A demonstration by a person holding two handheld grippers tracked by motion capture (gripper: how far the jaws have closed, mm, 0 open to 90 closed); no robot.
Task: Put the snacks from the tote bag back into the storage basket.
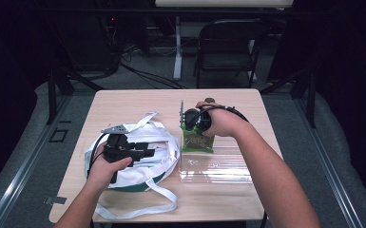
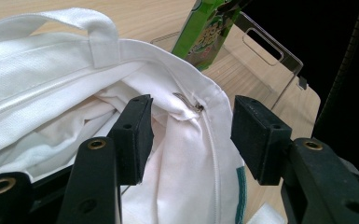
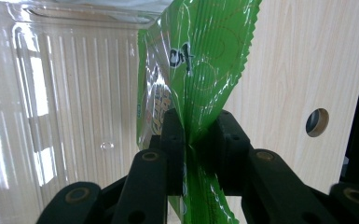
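Green crinkly plastic snack packet (image 3: 200, 70): dark printed characters near its middle, more lettering in white and yellow lower left by the clamped fold, none legible. In left gripper view, same packet (image 2: 205, 32) shows yellow-white logo lettering, unreadable.

Open desk at the back, crowded middle

The white bag (image 1: 138, 156) and its loose straps (image 1: 142, 209) cover the left of the desk (image 1: 138, 102); the clear tray (image 1: 216, 166) and green packet (image 1: 198, 140) block the right; the far strip lies bare.
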